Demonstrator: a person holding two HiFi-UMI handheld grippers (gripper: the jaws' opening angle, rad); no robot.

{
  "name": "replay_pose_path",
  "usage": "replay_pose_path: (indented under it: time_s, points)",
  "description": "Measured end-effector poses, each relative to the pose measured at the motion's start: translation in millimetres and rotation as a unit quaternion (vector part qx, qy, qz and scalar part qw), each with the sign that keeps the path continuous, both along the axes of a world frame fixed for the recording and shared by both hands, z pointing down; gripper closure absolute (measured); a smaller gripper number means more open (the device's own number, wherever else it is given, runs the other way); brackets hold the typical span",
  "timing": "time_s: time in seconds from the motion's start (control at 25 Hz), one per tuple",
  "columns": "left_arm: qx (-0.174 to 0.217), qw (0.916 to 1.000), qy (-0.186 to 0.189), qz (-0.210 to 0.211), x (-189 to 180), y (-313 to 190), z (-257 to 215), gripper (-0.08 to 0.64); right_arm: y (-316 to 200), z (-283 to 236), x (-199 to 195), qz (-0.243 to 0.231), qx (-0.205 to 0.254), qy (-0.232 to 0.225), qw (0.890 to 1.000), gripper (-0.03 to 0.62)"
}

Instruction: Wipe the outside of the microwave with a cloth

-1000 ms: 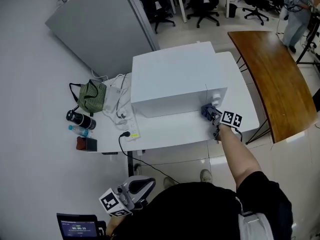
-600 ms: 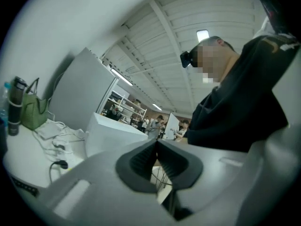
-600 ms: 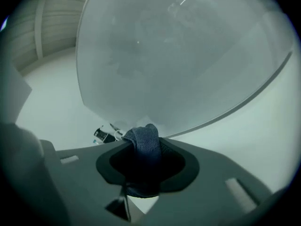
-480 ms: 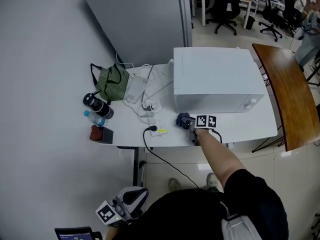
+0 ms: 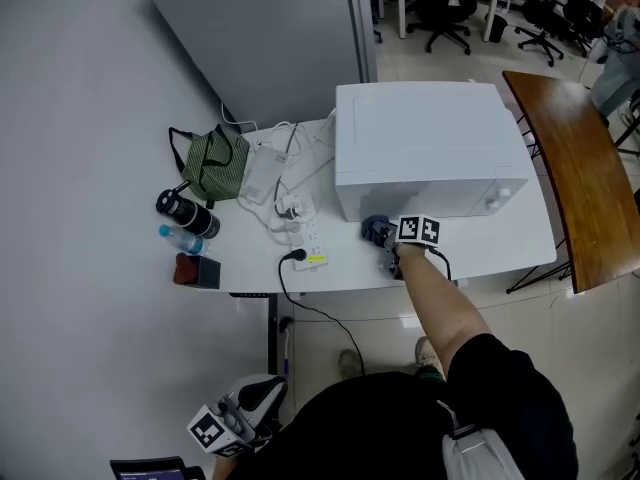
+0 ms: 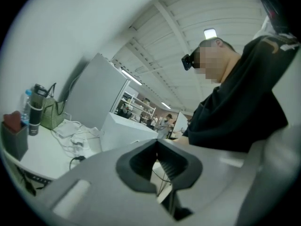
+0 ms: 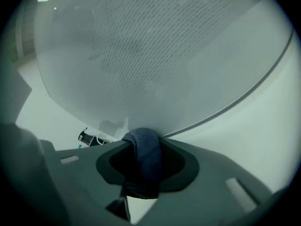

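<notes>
Head view, right tongs (image 5: 382,236): you are reaching them out at arm's length, and they are gripping the dark blue cloth (image 5: 373,230).
Head view, cloth: it is pressing low on the front face of the white microwave (image 5: 425,138), near its left end, straight ahead of the right tongs.
Head view, microwave: it is sitting on the white worktop (image 5: 480,253) with its front facing the right tongs.
Head view, power strip (image 5: 305,240): it is lying on the worktop just left of the right tongs.
Head view, green bag (image 5: 212,161): it is sitting farther left of the right tongs, with a dark flask (image 5: 185,213) near it.
Head view, left tongs (image 5: 240,418): you are holding them low beside your body, well apart from the worktop.
Left gripper view, left tongs (image 6: 156,145): their tips are meeting, with nothing between them.
Left gripper view, microwave (image 6: 124,131): it is showing beyond the left tongs, up and to their left.
Right gripper view, right tongs (image 7: 143,142): they are clamping a fold of the cloth (image 7: 146,164).
Right gripper view, microwave (image 7: 155,55): its dotted door mesh is filling the space just above the right tongs, and the cloth's fold is touching it.
</notes>
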State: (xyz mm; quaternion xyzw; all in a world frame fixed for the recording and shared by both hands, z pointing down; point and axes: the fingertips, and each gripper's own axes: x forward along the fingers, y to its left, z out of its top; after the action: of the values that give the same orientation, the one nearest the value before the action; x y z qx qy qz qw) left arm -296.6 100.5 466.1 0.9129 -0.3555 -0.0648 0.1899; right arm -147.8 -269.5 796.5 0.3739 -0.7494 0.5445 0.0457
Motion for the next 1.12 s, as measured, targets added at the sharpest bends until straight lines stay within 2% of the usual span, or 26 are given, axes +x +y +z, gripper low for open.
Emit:
replay_pose_path:
  time_s: [0.2,0.36,0.48,0.56,0.68,0.8,0.92,1.04,1.12]
  points:
    - [0.021,0.9981,0.004,0.058,102.6,-34.6,-22.6,0.555,-0.9,4.8,184.3,0.061,-0.003,0.03,0.998,0.469]
    - [0.025,0.9943,0.004,0.104,183.0,-46.8,-36.0,0.555,-1.1,0.6,336.6,0.126,0.003,0.07,0.99,0.469]
    - [0.027,0.9926,-0.008,0.118,215.4,-44.2,-39.4,0.555,-1.9,-13.3,418.8,0.185,0.021,0.065,0.98,0.469]
    - [0.029,0.9926,-0.01,0.117,224.1,-41.3,-40.3,0.555,1.2,-28.9,444.3,0.194,0.036,0.043,0.979,0.469]
    - [0.037,0.9928,-0.007,0.114,222.6,-33.4,-44.9,0.555,32.1,-54.5,425.0,0.135,0.063,0.009,0.989,0.469]
    - [0.058,0.9918,-0.003,0.114,205.0,-17.2,-57.2,0.555,99.9,-90.2,355.0,0.045,0.091,-0.052,0.993,0.466]
    - [0.083,0.9893,0.007,0.12,174.2,6.9,-65.4,0.555,173.3,-139.4,275.4,-0.013,0.128,-0.123,0.984,0.465]
    - [0.098,0.9869,0.016,0.127,133.0,40.1,-65.8,0.555,241.4,-187.0,195.2,-0.038,0.153,-0.198,0.967,0.462]
    - [0.102,0.9854,0.02,0.134,103.4,61.1,-63.2,0.555,279.2,-216.6,149.5,-0.054,0.182,-0.215,0.958,0.46]
